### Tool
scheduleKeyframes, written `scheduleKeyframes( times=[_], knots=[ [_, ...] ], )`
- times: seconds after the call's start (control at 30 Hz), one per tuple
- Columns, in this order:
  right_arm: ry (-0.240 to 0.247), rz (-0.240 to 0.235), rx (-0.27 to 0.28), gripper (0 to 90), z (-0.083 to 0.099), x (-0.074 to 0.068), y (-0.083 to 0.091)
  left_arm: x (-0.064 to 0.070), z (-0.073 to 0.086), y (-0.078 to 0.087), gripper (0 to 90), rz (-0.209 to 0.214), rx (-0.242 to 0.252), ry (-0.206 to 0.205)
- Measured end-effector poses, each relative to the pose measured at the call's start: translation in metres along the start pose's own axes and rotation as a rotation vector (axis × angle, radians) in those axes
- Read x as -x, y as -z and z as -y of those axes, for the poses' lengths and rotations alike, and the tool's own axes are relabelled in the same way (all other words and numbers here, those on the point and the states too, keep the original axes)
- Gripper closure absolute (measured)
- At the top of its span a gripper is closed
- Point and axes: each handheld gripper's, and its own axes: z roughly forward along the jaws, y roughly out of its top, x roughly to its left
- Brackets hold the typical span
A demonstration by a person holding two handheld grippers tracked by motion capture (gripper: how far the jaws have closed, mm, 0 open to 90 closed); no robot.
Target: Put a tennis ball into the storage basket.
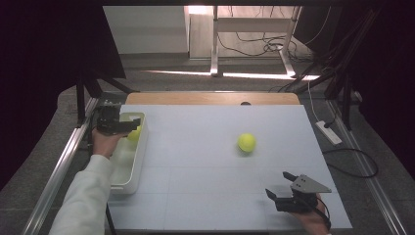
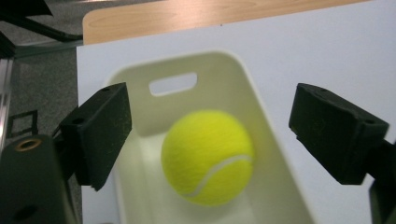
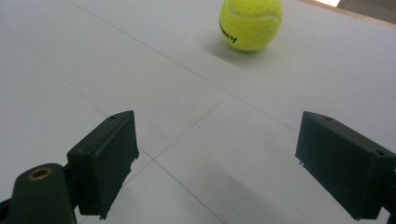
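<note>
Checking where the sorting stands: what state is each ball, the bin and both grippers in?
Ball in bin: inside the bin, free of the jaws.
Ball on table: loose, untouched.
White bin: upright.
Left gripper: open, above the bin.
Right gripper: open, holding nothing.

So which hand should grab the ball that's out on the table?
Probably the right. The right gripper is open, with the loose tennis ball straight ahead of it. The left gripper is over the bin, above another ball.
</note>
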Motion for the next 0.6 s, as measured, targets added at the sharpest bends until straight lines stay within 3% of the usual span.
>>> scheduleKeyframes(
  times=[0.33,0.6],
  knots=[
    [0.005,0.001,-0.002,12.4,0.0,0.0,0.0,0.003,0.0,0.006,11.9,0.052,0.018,-0.015],
    [0.008,0.005,-0.005,12.4,0.0,0.0,-0.001,0.013,-0.001,0.019,12.3,0.085,0.07,-0.042]
  ],
)
